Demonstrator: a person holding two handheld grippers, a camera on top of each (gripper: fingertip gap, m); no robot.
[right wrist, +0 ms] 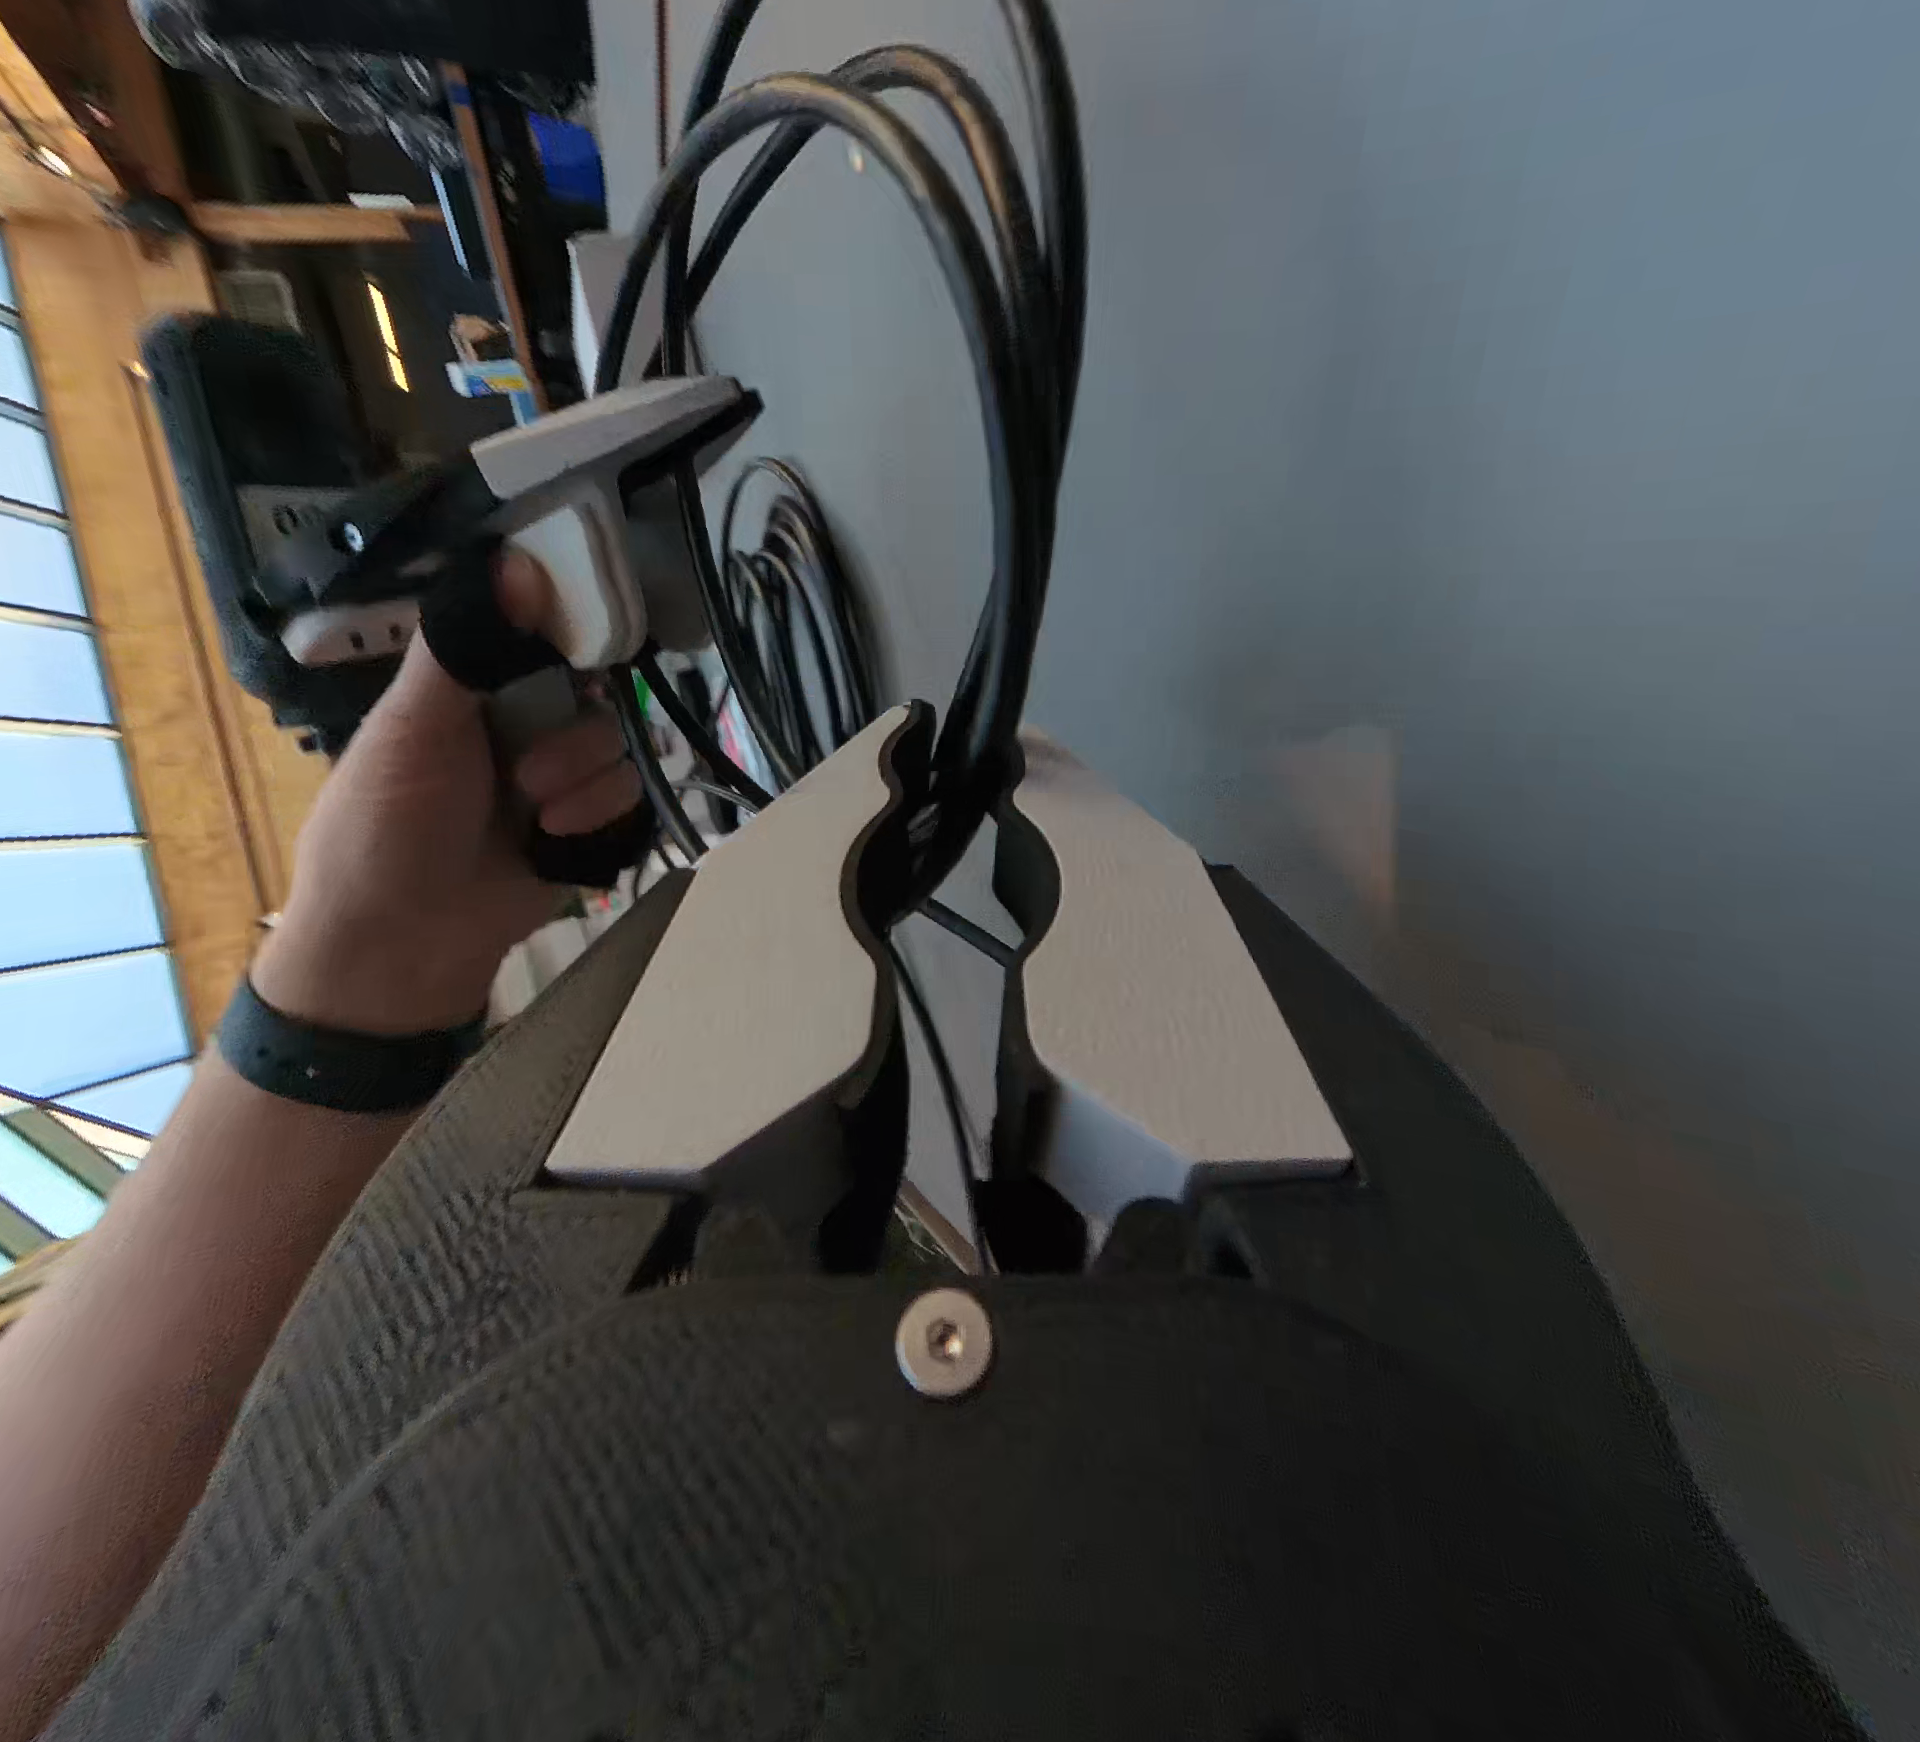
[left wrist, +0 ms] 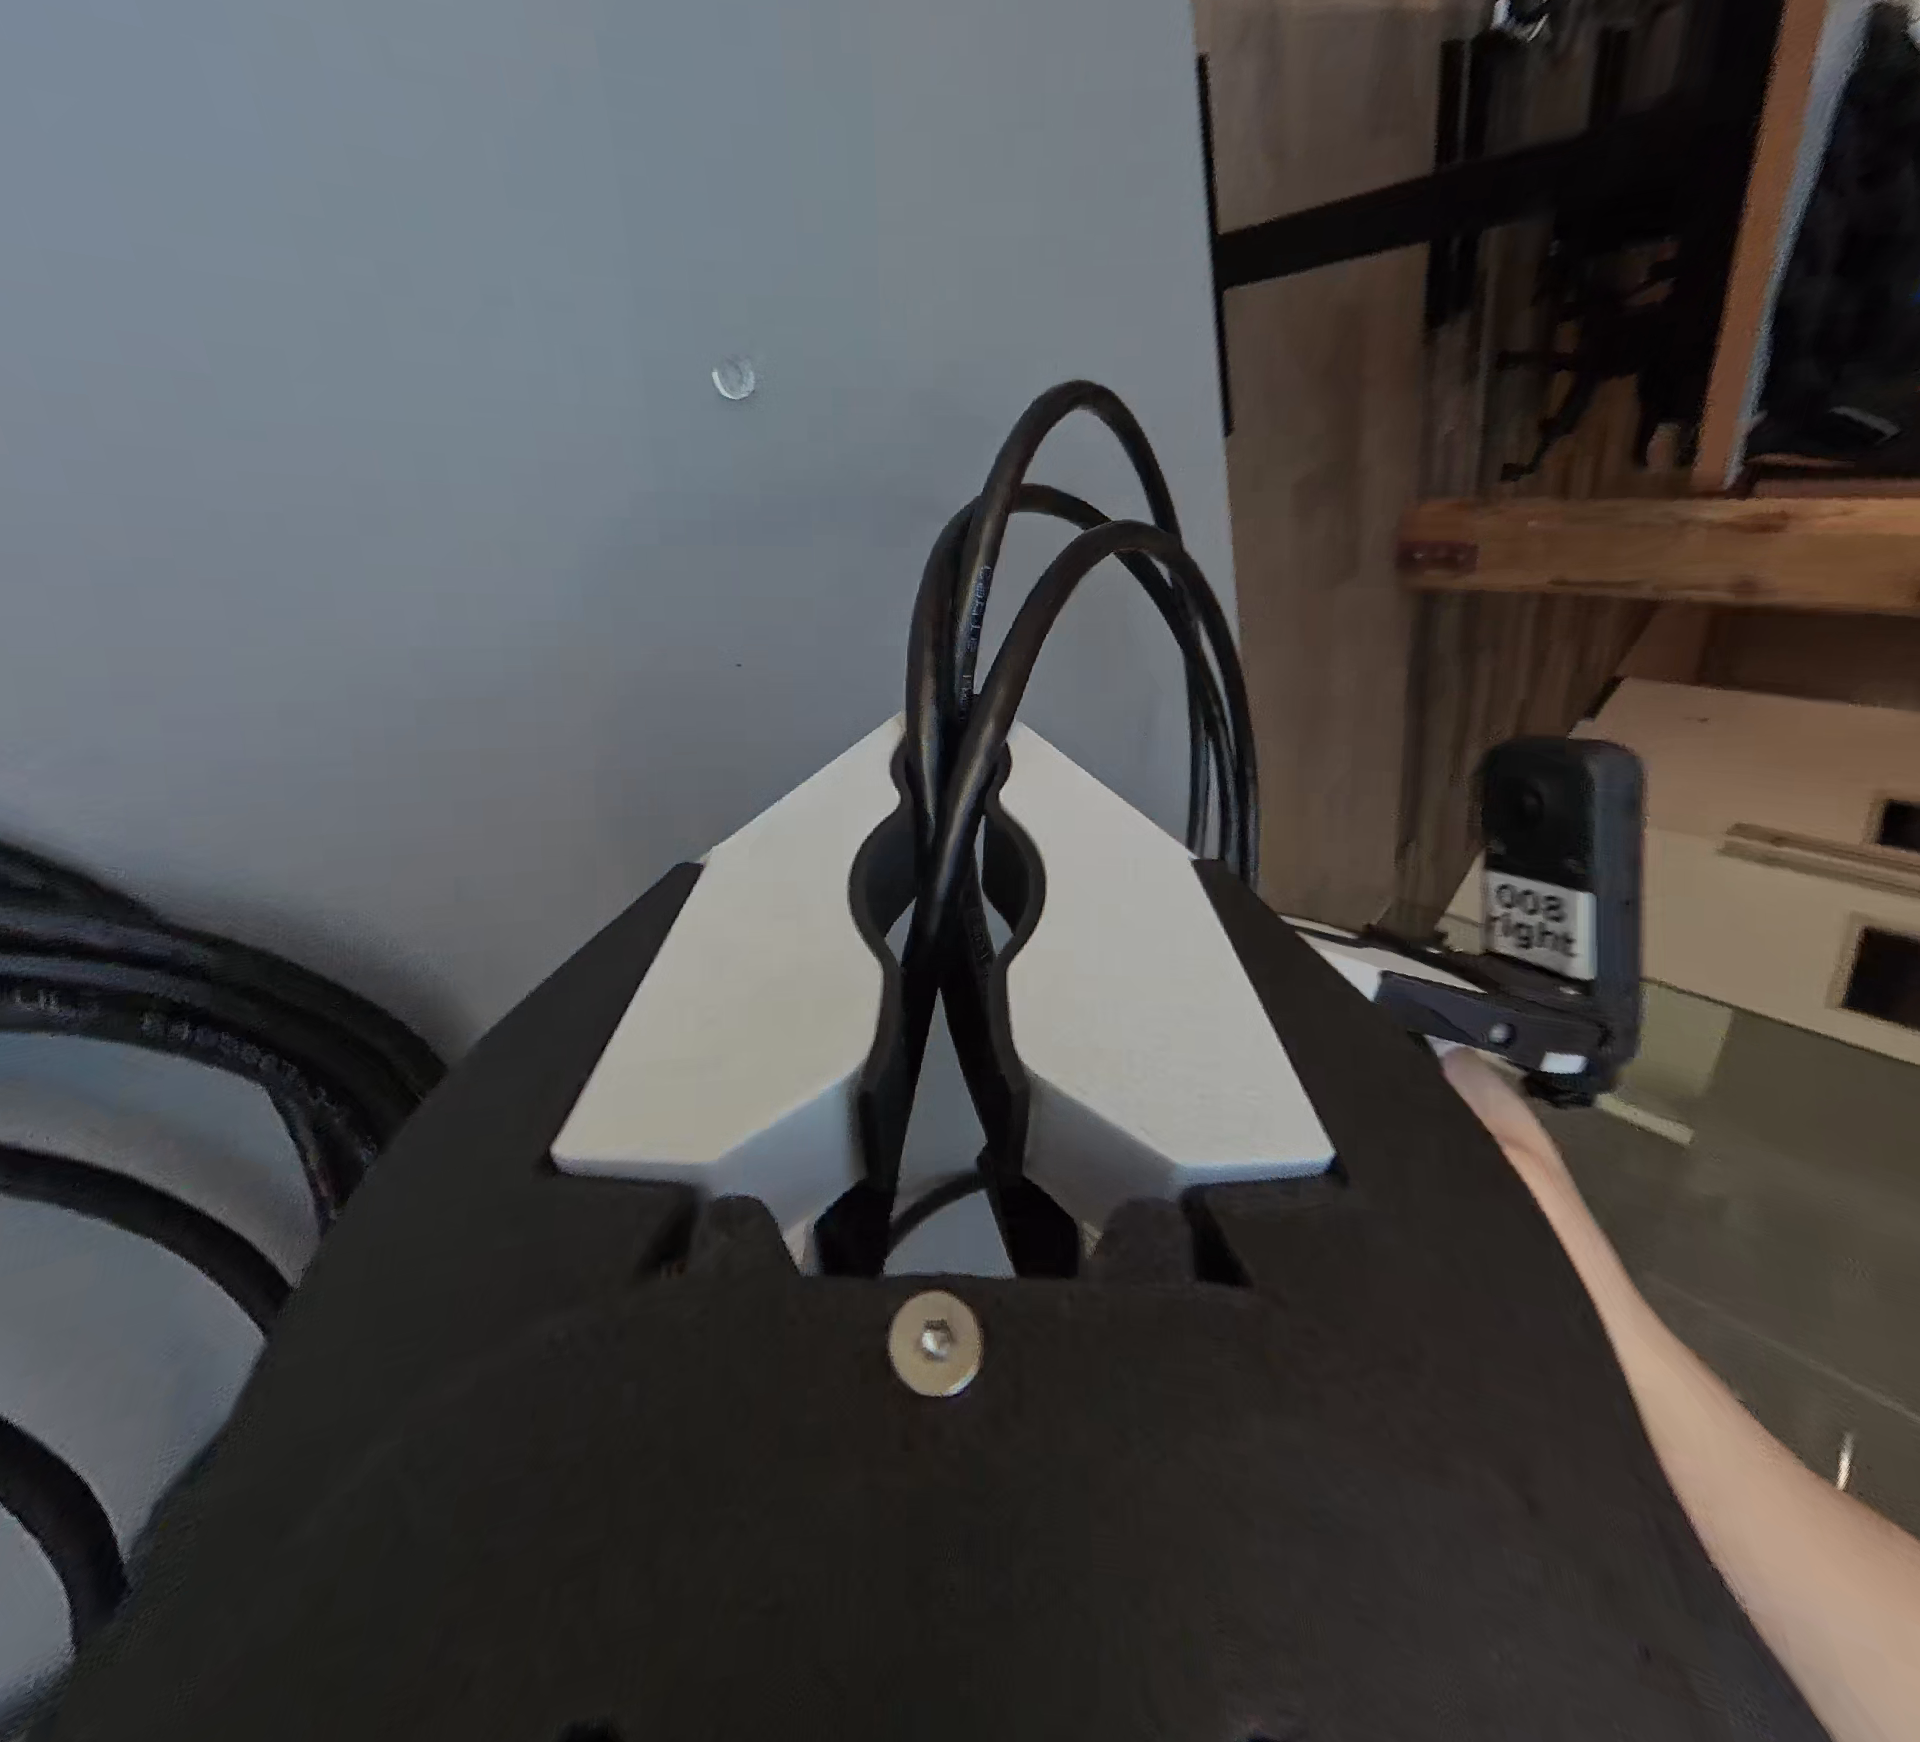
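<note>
My left gripper (left wrist: 951,762) is shut on a bundle of looped black cable (left wrist: 1081,539), whose strands cross between the white fingers (left wrist: 748,996) and arch up past the tips. My right gripper (right wrist: 951,762) is shut on the same black cable (right wrist: 1023,258), its loops rising tall over a grey surface (right wrist: 1455,342). The left gripper also shows in the right wrist view (right wrist: 665,435), held by a person's hand (right wrist: 416,819), clamped on the far side of the loops. The right gripper's camera body (left wrist: 1558,903) shows at the right of the left wrist view.
A second coil of black cable (left wrist: 156,1048) lies at the left on the grey surface (left wrist: 468,290); it also shows in the right wrist view (right wrist: 800,612). Wooden beams and shelving (left wrist: 1662,549) stand to the right. A window with blinds (right wrist: 62,757) is at the far left. There is about 11 cm between the tips of the two grippers.
</note>
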